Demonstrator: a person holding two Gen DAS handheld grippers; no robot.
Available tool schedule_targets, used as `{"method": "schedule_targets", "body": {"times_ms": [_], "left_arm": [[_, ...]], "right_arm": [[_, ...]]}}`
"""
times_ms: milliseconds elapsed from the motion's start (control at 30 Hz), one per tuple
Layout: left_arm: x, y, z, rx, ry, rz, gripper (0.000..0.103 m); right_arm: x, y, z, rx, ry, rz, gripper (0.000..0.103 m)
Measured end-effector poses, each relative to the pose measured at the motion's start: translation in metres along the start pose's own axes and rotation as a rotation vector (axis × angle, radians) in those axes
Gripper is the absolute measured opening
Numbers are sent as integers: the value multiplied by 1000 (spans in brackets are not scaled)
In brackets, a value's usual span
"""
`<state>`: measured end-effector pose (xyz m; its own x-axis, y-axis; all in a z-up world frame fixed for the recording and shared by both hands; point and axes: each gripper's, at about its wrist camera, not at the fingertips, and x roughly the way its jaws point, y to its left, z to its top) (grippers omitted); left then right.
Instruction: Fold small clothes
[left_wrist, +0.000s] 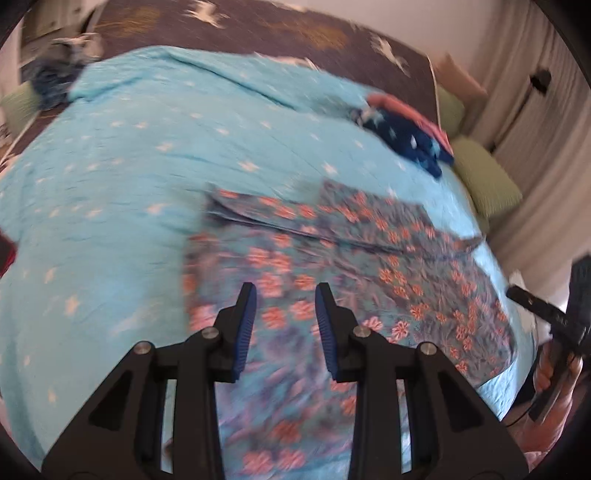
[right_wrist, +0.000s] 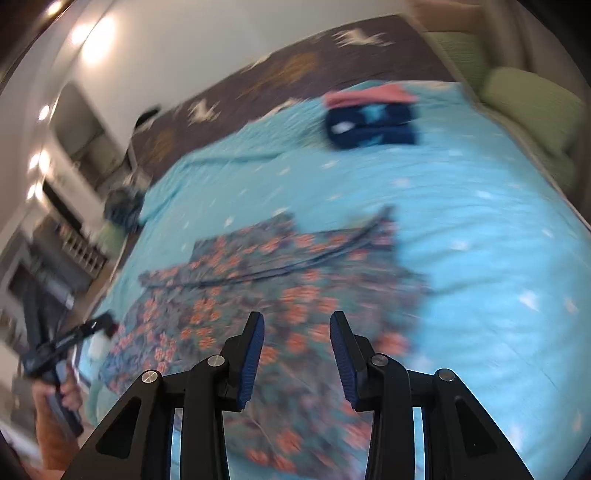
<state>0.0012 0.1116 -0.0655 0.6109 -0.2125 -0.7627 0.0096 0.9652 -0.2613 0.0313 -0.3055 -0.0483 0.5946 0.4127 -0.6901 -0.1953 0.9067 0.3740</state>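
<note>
Looking down along my left gripper (left_wrist: 284, 295), I see its blue-padded jaws standing apart with nothing clamped between them; the floral garment (left_wrist: 332, 280) lies on the bed beyond and beneath the fingertips, and I cannot tell whether the pads touch the cloth. The garment is grey-blue with orange-pink flowers, spread flat on the turquoise star-print bedsheet (left_wrist: 129, 166), with a folded-over band running across its far edge.

From the right wrist view, my right gripper (right_wrist: 297, 321) likewise has its jaws apart and empty, hovering over the near portion of the same garment (right_wrist: 258, 288). The cloth extends away from the fingertips and off to the left of that view, where my left gripper (right_wrist: 105, 325) appears at the garment's far corner, held in a hand (right_wrist: 55, 395). In the left wrist view my right gripper's black body (left_wrist: 535, 310) shows at the right edge, beside the garment's right border, with a hand (left_wrist: 554, 380) below it.

A stack of folded clothes (left_wrist: 406, 129), dark blue with a pink piece beneath, sits farther up the sheet, well apart from both tools. A dark patterned blanket (left_wrist: 258, 22) covers the head of the bed, and green pillows (right_wrist: 532, 107) lie along its side. Both views are blurred.
</note>
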Motion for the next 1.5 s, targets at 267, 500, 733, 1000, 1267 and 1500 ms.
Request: {"method": "schedule_targets", "body": {"times_ms": [267, 500, 733, 1000, 1267, 1500], "left_arm": [[53, -6, 24, 38, 96, -1, 34], [86, 1, 48, 40, 133, -11, 36], [108, 2, 95, 55, 69, -1, 36], [73, 21, 94, 14, -50, 48, 49], [27, 38, 36, -29, -40, 39, 55], [29, 50, -7, -48, 77, 68, 58]], "right_arm": [[79, 20, 19, -111, 157, -60, 38], [126, 20, 36, -192, 239, -106, 38], [148, 27, 75, -291, 190, -138, 38], [129, -12, 103, -93, 60, -195, 39], [70, -50, 60, 43, 44, -239, 42], [40, -58, 10, 78, 87, -241, 42]]}}
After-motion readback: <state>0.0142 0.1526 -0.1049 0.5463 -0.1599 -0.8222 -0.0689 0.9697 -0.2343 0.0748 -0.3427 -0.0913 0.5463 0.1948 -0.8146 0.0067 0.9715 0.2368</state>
